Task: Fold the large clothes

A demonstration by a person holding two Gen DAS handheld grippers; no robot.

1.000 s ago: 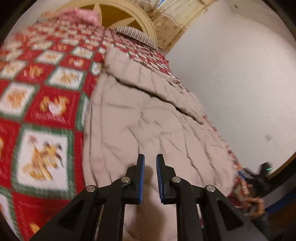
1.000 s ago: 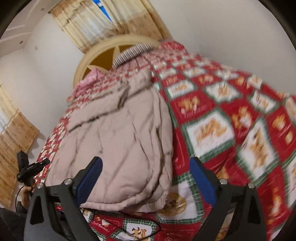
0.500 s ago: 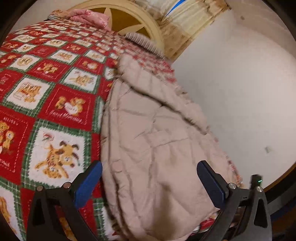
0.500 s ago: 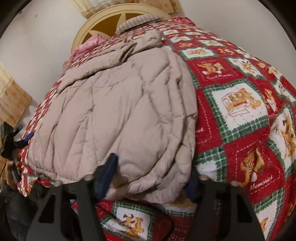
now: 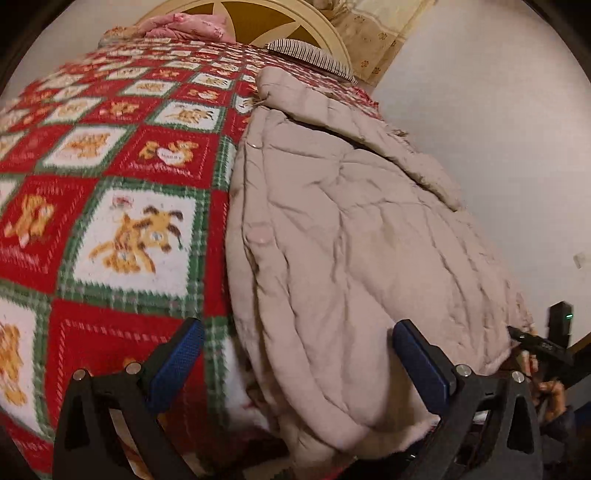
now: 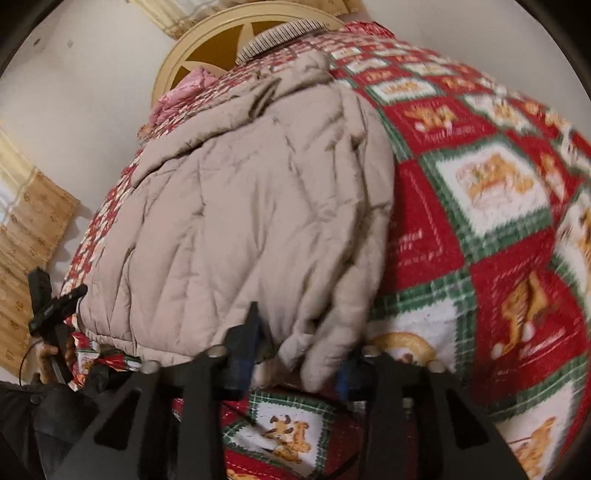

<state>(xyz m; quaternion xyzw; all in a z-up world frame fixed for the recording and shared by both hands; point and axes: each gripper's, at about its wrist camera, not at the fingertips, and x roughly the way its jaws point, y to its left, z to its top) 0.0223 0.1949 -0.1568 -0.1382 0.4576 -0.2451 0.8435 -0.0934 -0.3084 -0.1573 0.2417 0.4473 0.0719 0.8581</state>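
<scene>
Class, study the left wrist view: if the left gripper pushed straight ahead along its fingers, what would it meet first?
Most likely the beige padded coat. The left gripper is open, and the coat's near hem bulges between its fingers, lying on the red patchwork blanket. Depth is hard to judge through the fisheye.

walls (image 5: pixel 498 122) – plain white | headboard (image 5: pixel 258 18) – cream, rounded | curtain (image 6: pixel 26 229) tan, perhaps patterned | red patchwork bedspread (image 5: pixel 110 147)
</scene>
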